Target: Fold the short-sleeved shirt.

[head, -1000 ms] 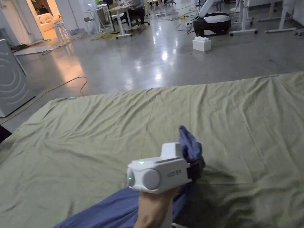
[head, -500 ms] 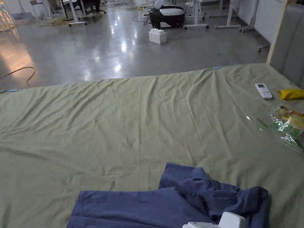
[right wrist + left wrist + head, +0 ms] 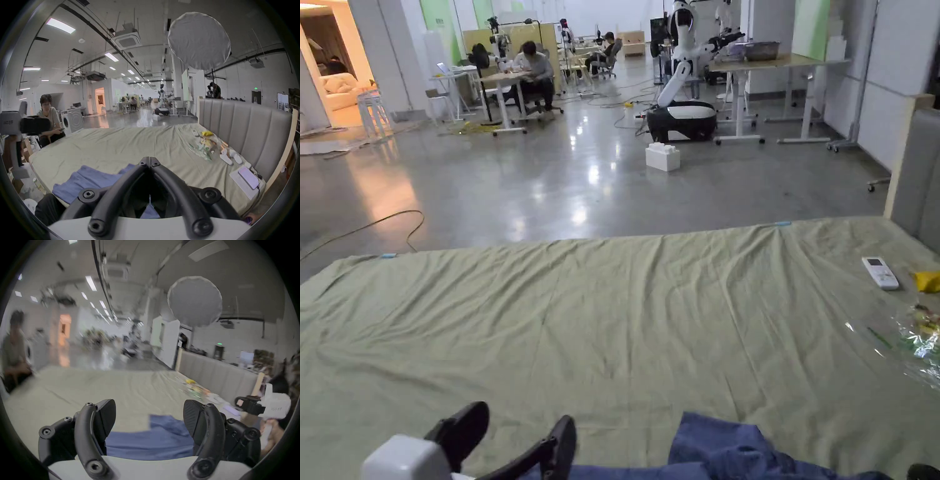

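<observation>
1. Lying crumpled at the near edge of the bed [image 3: 625,325], the blue shirt [image 3: 731,453] rested on the green sheet, with one flap reaching toward the middle.
2. The left hand-held gripper [image 3: 512,437] hung just above the near edge, left of the shirt's bunched part, its jaws spread wide with nothing between them.
3. In the left gripper view the same left hand-held gripper [image 3: 149,415] framed the shirt [image 3: 146,439] below and beyond its spread jaws, apart from the cloth.
4. The right hand-held gripper [image 3: 149,160] had its jaws pressed together at the tips with nothing held between them; the shirt [image 3: 90,178] lay below and to its left on the sheet.
5. In the left gripper view the right hand-held gripper [image 3: 240,402] showed farther off, above the bed's right side.
6. A white remote [image 3: 880,273] and a yellow packet [image 3: 928,281] lay near the far right corner of the bed, beside the padded headboard [image 3: 243,123].
7. A clear plastic bag [image 3: 915,350] sat along the right edge, nearer than the remote.
8. A seated person [image 3: 48,116] was beyond the bed's left edge.
</observation>
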